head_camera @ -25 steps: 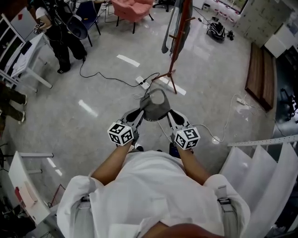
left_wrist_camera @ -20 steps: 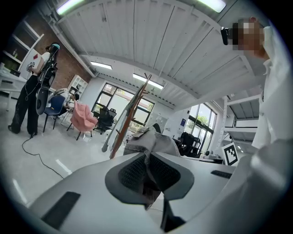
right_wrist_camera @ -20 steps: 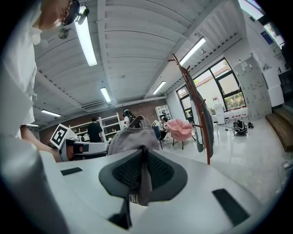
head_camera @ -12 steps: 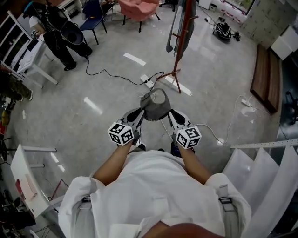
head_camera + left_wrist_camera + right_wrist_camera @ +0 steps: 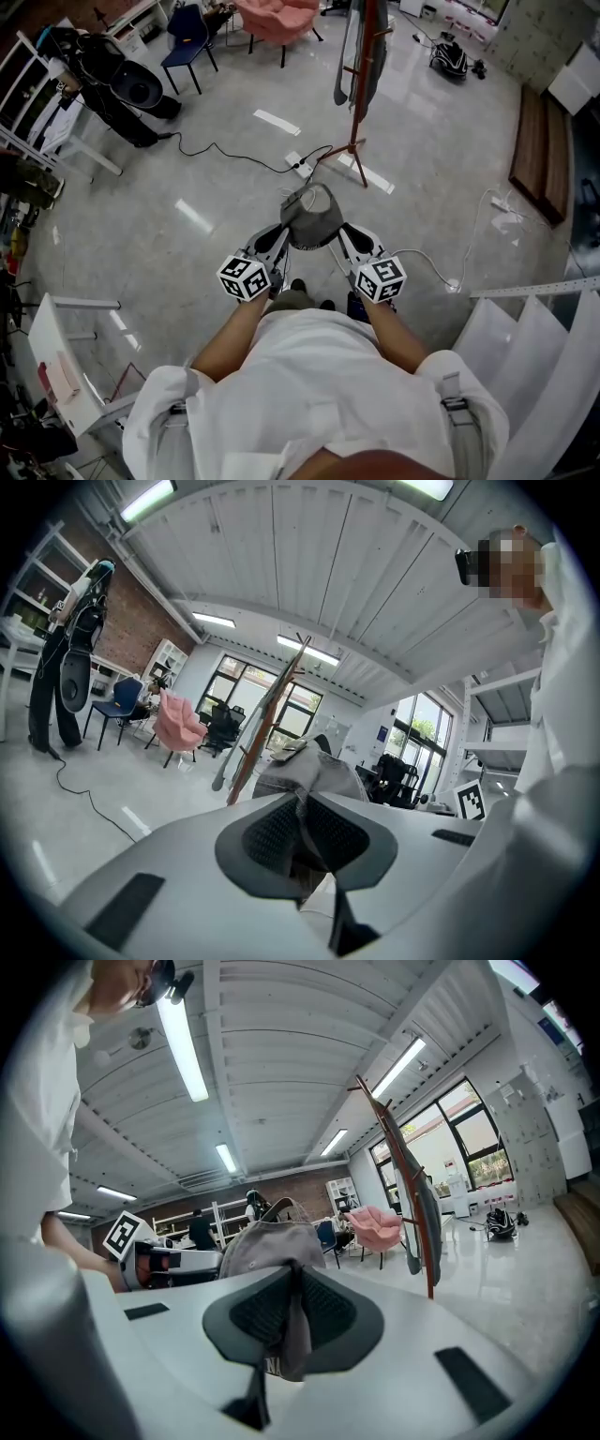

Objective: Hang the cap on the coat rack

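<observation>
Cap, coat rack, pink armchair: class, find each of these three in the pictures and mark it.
cap (image 5: 312, 220), head view, on its grey crown.
coat rack (image 5: 356, 122), head view, on the lower stretch of its red pole.
pink armchair (image 5: 277, 14), head view, on its pink upholstery.

The person wears a white short-sleeved shirt (image 5: 314, 394), with pale grey straps (image 5: 452, 412) and dark buckles at both shoulders. The left hand-held gripper (image 5: 281, 234) and the right hand-held gripper (image 5: 345, 234) are pale grey. Each has black cross-hatched pads (image 5: 267, 834) inside its jaws and carries a white cube (image 5: 246, 277) printed with black square markers.
</observation>
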Motion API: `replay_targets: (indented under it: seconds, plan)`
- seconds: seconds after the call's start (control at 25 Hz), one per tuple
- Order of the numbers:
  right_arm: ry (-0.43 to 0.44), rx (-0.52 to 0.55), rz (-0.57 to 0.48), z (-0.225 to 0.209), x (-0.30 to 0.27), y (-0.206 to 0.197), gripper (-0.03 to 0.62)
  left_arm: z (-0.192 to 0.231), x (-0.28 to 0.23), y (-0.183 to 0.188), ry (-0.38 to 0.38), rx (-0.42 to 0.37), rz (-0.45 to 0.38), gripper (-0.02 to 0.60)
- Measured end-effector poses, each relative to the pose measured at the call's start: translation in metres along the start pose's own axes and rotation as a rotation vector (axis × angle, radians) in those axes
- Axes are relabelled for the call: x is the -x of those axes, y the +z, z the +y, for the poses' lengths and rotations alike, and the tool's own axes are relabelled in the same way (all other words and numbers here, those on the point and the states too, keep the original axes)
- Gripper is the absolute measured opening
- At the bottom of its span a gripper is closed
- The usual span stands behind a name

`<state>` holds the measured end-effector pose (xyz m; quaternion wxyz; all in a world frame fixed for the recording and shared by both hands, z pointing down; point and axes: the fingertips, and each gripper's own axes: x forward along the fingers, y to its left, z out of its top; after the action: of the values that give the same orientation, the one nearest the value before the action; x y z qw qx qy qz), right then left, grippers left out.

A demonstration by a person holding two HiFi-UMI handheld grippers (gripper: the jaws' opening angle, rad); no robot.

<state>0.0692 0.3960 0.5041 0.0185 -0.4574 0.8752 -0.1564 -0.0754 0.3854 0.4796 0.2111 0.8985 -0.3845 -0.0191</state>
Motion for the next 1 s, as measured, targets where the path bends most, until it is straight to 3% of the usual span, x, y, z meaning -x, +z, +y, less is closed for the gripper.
replay_targets:
  seconds: [0.52,1.0]
  plan:
    - [-0.041,-0.003,0.027,-0.026,-0.007,-0.005,0.046,0.014,-0.034,-0.006,-0.021,0.035,0.019,0.049]
    - [-0.049,0.016,0.057,-0.074,-0.082,0.016,0.046,0.075,-0.099,0.022,-0.03,0.066,0.017,0.049]
